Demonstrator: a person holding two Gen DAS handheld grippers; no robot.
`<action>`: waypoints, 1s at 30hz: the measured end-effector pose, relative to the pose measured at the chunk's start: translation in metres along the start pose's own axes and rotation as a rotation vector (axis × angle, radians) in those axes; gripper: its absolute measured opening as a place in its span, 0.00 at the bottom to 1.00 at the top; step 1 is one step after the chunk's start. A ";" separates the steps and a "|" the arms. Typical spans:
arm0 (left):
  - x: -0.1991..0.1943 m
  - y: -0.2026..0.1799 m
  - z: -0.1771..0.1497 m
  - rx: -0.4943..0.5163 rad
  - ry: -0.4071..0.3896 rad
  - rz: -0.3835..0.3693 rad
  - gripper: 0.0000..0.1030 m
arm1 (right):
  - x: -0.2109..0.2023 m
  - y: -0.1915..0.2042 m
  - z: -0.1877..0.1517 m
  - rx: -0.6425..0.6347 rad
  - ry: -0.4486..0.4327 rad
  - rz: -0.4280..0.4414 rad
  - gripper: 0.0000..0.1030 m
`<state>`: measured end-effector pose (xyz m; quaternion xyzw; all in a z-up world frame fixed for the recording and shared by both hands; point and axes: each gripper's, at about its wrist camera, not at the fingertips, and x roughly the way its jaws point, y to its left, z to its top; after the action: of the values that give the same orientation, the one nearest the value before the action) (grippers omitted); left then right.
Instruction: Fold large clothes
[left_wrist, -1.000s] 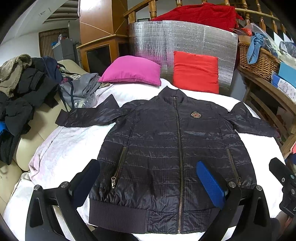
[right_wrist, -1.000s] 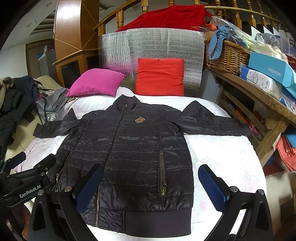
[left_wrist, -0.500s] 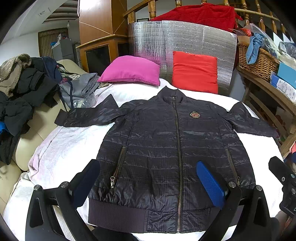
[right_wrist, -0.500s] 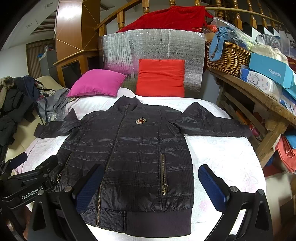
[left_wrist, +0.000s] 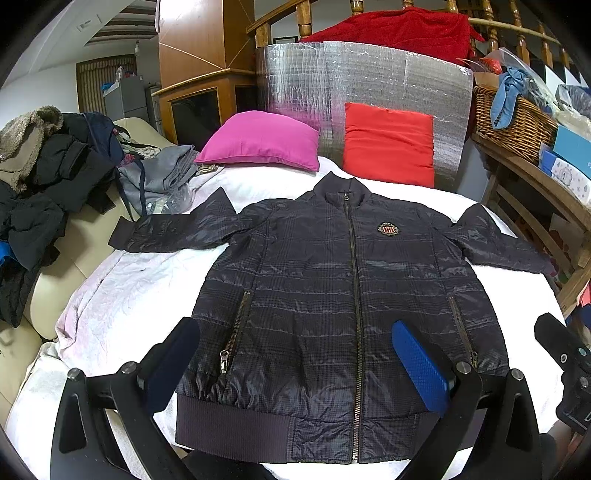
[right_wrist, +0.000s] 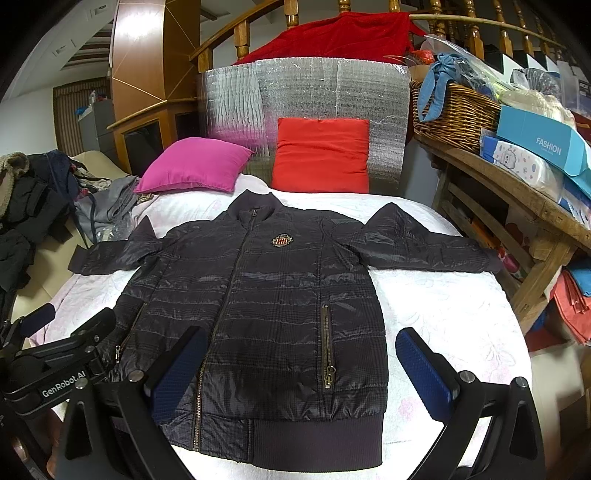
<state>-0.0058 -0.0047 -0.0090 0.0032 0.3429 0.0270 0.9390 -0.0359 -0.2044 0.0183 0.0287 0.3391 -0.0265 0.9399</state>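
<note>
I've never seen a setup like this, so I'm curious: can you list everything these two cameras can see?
Jacket: one, dark navy, zipped, spread flat front-up on the bed, sleeves out to the sides.
Bed cover: one, white, under the jacket.
Pink pillow: one, at the head of the bed, left.
Red pillow: one, propped against the foil.
Foil sheet: one, silver, upright behind the pillows.
Red blanket: one, draped over the railing.
Clothes pile: several, dark and grey, far left.
Wicker basket: one, brown, on the wooden shelf at right.
Boxes: several, blue and white, beside the basket.
Left gripper: one, black with blue pads, open above the jacket hem.
Right gripper: one, same, open.
</note>
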 end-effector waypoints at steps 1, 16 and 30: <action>0.000 0.000 0.000 0.000 0.000 0.000 1.00 | 0.000 0.000 0.000 0.000 -0.001 -0.001 1.00; 0.000 0.000 0.000 -0.002 0.005 -0.001 1.00 | 0.002 -0.001 -0.002 0.003 0.005 0.000 1.00; 0.004 0.000 0.001 -0.010 0.012 -0.007 1.00 | 0.007 -0.002 -0.004 0.007 0.018 0.002 1.00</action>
<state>-0.0025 -0.0043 -0.0109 -0.0029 0.3482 0.0254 0.9371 -0.0333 -0.2066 0.0110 0.0326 0.3473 -0.0265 0.9368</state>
